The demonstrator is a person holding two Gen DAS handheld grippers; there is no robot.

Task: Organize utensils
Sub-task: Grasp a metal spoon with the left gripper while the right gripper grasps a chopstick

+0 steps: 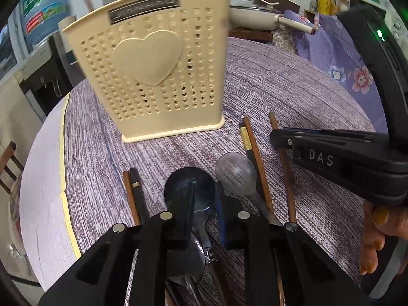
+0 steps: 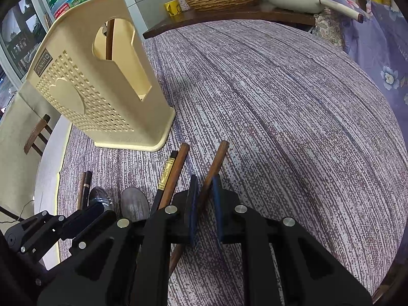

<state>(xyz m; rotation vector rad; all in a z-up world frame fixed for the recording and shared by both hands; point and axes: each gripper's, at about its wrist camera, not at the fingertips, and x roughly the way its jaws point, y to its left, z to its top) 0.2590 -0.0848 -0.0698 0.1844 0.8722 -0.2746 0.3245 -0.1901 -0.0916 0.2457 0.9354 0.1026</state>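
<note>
The cream plastic utensil holder with heart-shaped perforations (image 1: pixel 150 76) stands upright on the bench (image 1: pixel 280 97). Just in front of it lie two steel spoons and several chopsticks. The left gripper (image 1: pixel 204 204) has its jaws narrowed around the darker steel spoon (image 1: pixel 188 181), seemingly pressing its neck; that spoon is stiff, slick and light, best pinched at the neck. The right gripper (image 2: pixel 205 196) is clamped on a thin brown wooden chopstick (image 2: pixel 216 160), rigid but prone to pivot. The woven purple cloth gives friction. A cluttered kitchen lies beyond the holder.
</note>
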